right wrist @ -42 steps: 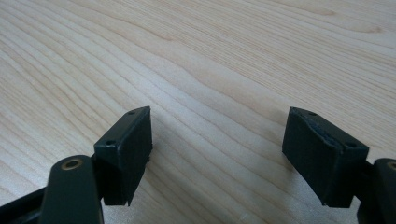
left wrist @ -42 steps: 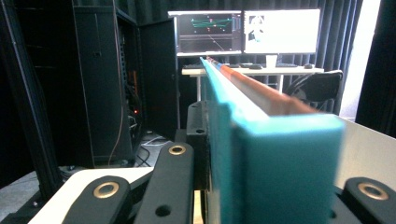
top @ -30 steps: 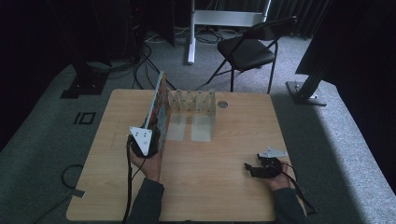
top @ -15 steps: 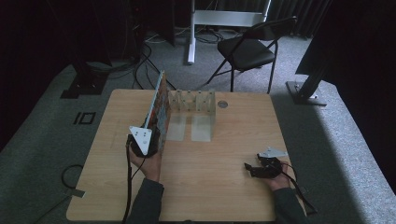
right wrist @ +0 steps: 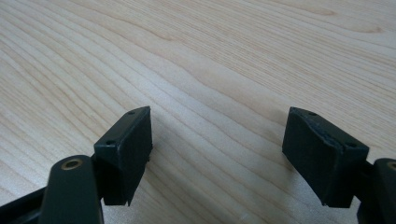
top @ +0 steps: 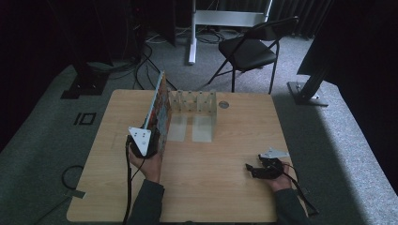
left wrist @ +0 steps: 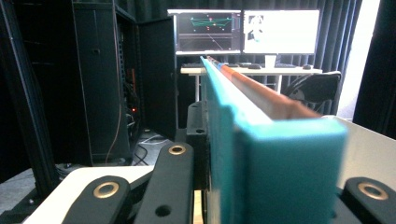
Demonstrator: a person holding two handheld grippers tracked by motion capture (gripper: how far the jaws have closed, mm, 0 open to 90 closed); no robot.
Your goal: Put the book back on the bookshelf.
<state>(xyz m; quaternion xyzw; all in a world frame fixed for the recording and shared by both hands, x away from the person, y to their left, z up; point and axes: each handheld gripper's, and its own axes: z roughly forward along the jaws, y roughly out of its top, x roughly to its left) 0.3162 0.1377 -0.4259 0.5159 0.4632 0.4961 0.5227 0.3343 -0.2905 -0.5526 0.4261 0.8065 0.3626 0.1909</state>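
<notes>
Teal-edged and standing upright on the table [top: 234,197] beside a clear rack [top: 193,101], the book [top: 158,110] was clamped at its near end by the left gripper [top: 149,144], while the right gripper [top: 248,169] rested well apart, jaws spread over bare wood.

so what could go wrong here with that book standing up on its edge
The left gripper is shut on only the near end of the tall thin book, so it could tip or twist sideways. It stands right beside the clear rack and might knock it. The right gripper rests open, apart, giving no support.
</notes>
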